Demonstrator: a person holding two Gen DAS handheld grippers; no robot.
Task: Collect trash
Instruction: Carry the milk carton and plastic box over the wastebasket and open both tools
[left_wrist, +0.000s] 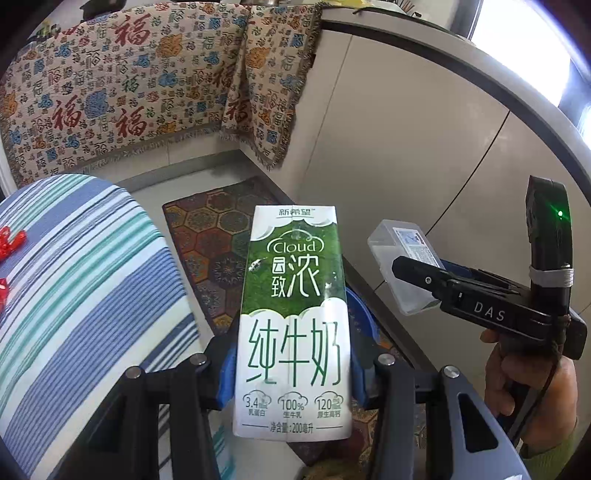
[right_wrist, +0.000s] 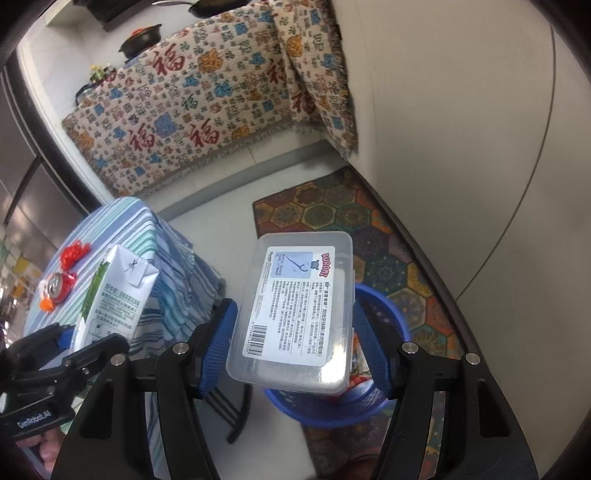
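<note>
Left wrist view: left claw (left_wrist: 291, 373) clamps milk carton (left_wrist: 293, 317). Right claw (right_wrist: 293, 347) grips clear plastic box (right_wrist: 295, 314) above blue basket (right_wrist: 391, 314). Both undropped. Red can (right_wrist: 55, 286), red wrapper (right_wrist: 74, 253) remain on striped surface (right_wrist: 122, 229).

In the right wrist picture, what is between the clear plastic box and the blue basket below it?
Nothing. In the right wrist view, the right gripper holds the clear plastic box in its jaws directly above the blue basket, with only open air between them.
</note>
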